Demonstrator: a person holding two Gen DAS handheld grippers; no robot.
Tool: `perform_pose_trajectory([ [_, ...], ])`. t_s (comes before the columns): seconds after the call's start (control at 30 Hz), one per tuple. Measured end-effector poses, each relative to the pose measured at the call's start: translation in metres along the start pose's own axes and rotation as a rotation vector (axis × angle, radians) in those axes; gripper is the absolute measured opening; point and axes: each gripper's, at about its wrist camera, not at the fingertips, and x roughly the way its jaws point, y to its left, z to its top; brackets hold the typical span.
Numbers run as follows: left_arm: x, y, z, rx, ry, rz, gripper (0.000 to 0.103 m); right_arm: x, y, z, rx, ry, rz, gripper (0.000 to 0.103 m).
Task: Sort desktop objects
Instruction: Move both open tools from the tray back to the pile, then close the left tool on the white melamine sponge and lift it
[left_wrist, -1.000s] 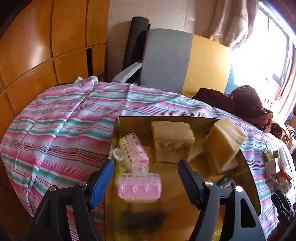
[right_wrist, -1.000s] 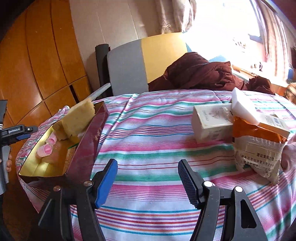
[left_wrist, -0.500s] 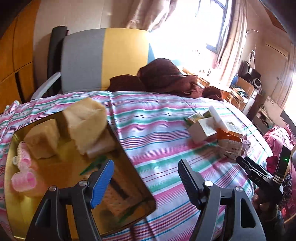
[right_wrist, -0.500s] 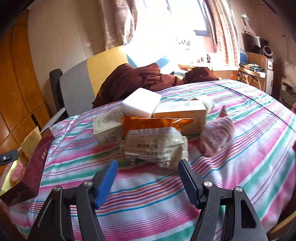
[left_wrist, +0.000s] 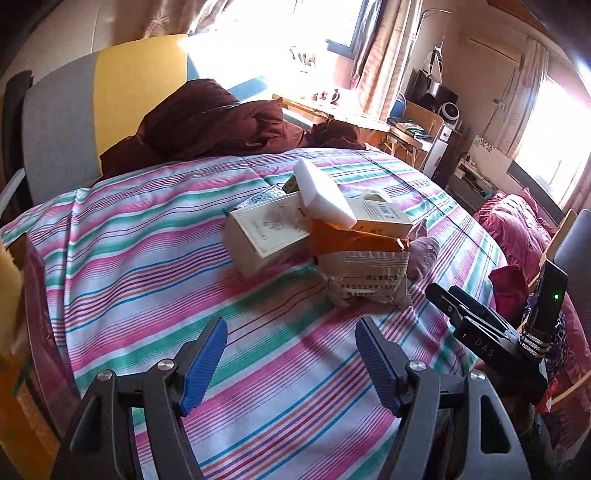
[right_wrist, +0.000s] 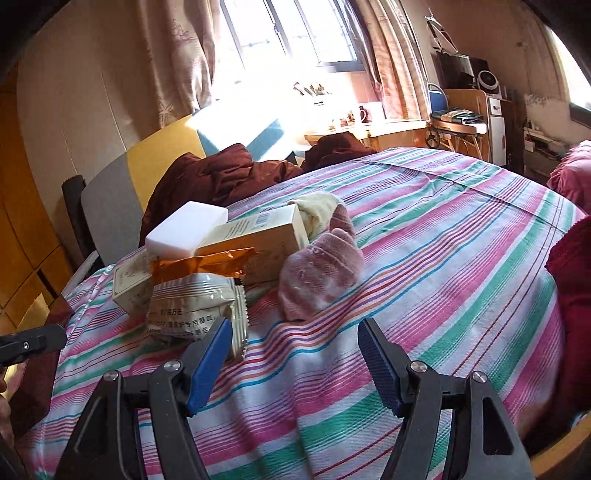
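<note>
Both hand-held grippers, left (left_wrist: 291, 360) and right (right_wrist: 295, 360), gape empty; pink sock (right_wrist: 319, 273) beside snack packet (right_wrist: 197, 308): soft, light, probably best pinched mid-body

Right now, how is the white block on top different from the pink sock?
The white block is a smooth, flat, sharp-edged slab; the pink sock is soft, fuzzy and lumpy. The white block rests atop the cream boxes; the pink sock lies on the striped cloth beside them. Both belong to the same pile, and neither open gripper touches them.
</note>
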Motion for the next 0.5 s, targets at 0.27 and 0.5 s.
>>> perform_pose_trajectory([
  [0.27,0.033,-0.016,0.061,0.050,0.011,0.024,0.083,0.003,0.005,-0.004,-0.022,-0.034,0.025,0.075],
  [0.5,0.072,-0.037,0.107,0.158,0.064,0.095,0.083,0.011,-0.001,-0.005,0.011,-0.016,0.069,0.076],
])
